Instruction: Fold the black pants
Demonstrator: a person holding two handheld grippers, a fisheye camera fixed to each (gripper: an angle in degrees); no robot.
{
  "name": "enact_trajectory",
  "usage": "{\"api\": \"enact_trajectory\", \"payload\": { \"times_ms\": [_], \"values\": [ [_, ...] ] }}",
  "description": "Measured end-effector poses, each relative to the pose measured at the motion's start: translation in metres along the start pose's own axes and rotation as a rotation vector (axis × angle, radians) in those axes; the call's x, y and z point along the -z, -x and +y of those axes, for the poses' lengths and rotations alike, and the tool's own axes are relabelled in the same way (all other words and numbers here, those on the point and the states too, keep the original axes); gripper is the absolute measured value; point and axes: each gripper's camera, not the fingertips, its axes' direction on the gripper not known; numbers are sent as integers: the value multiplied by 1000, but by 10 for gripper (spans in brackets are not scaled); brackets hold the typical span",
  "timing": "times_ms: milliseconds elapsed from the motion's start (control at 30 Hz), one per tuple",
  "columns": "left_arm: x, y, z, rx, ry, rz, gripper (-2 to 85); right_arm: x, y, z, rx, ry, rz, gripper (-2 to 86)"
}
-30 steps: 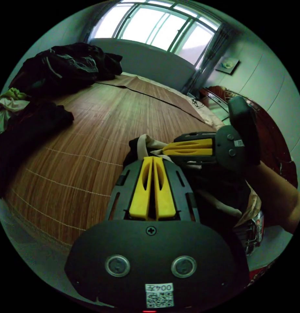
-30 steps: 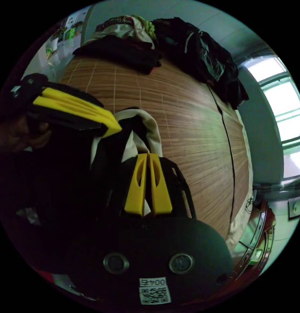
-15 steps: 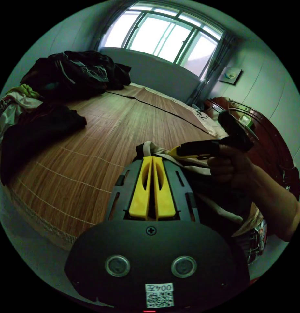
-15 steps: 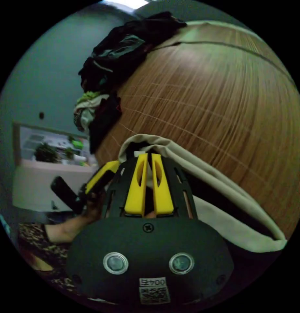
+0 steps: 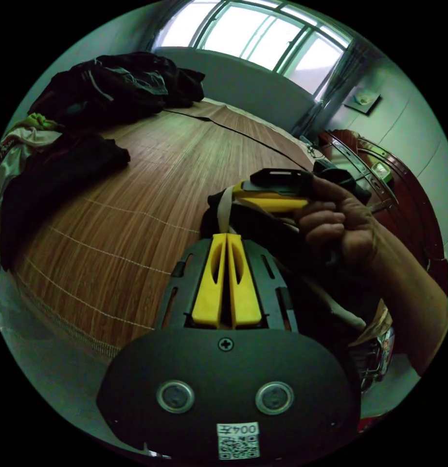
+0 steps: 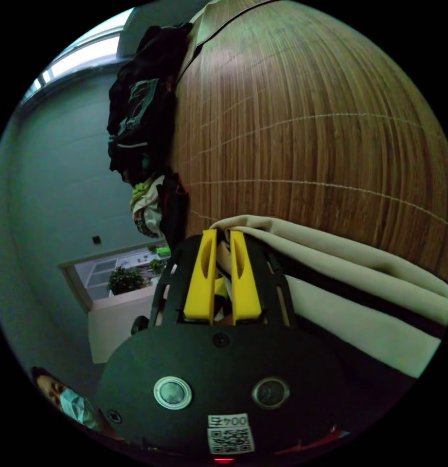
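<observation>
A: Start at the left. What lies on the bamboo mat?

B: A heap of dark clothes sits at the mat's left edge, and a bigger dark pile at its far corner under the window. The middle of the mat is bare.

A: And the black pants?

B: They are at the near edge, bunched and held up off the mat, with their pale lining turned outward. In the left gripper view, the left gripper has its yellow jaws pressed together on the cloth near the waist.

A: The other one?

B: The right gripper, in a hand, comes in from the right and bites the same bunch just beside the left. In the right gripper view, its jaws are nearly together with the pale fabric pinched between them.

A: So the step in hand?

B: I judge it to be getting the pants spread before any fold. Both grips are crowded at one spot, so I'd draw the hands apart along the waistband, keep both clamps firm, and lower the pants onto the bare middle, well apart from the heaps. The risk is a leg twisting or the lining staying outward; a shake before laying should help.
</observation>
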Motion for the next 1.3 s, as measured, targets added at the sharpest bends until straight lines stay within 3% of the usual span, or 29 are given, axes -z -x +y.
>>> {"api": "enact_trajectory", "payload": {
  "times_ms": [300,500,767,867,1000,1300],
  "values": [
    [-10,2,-3,7,44,12,2,34,4,8,85,-39,-79,80],
    [-14,1,-5,0,61,6,2,-3,41,10,224,55,251,87],
    [-16,1,-5,-6,67,10,2,-58,109,43,603,45,965,60],
    [-16,1,-5,-4,67,11,2,-67,120,46,594,31,1084,45],
    [-16,1,-6,3,71,3,4,-73,119,41,562,146,1031,24],
    [-12,1,-5,7,61,12,7,-42,104,48,535,100,901,14]
  ]
}}
